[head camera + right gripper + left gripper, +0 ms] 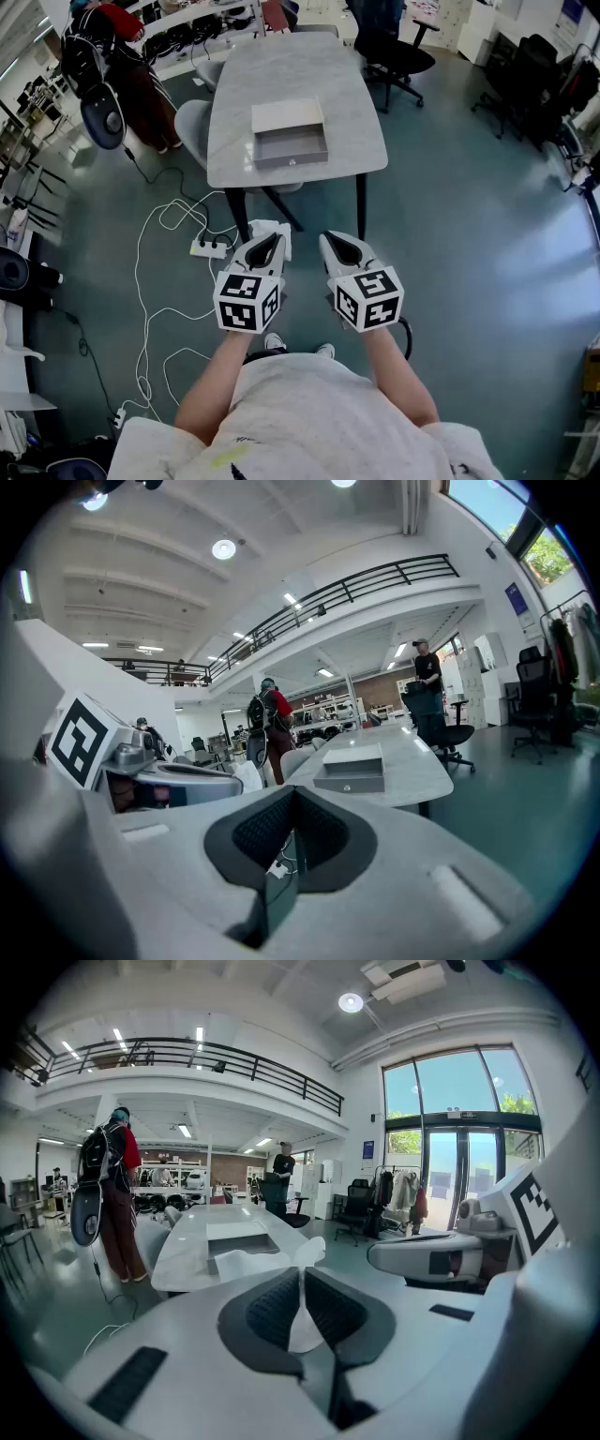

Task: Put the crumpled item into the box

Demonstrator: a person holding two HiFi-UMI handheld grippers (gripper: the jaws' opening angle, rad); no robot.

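The head view shows the table (300, 75) from above, with the open grey box (291, 159) on it toward its near end, and both grippers held short of that near end, over the floor rather than over the table. What it cannot settle is the grip – the left gripper (265, 242) only shows a bit of white at its tip there. The left gripper view makes this plain: the left gripper (302, 1274) has its 2 jaws pressed together on the crumpled item (253, 1262), a white sheet pinched thin between the pads and spreading out beyond them toward the table. That same view shows the box (239, 1238) on the table well apart from the item. In the right gripper view the right gripper (293, 794) has its jaws brought together with nothing held between them. From the head view, the right gripper (339, 246) sits just beside the left one, and a white power strip (211, 247) lies on the floor near the table's near legs.
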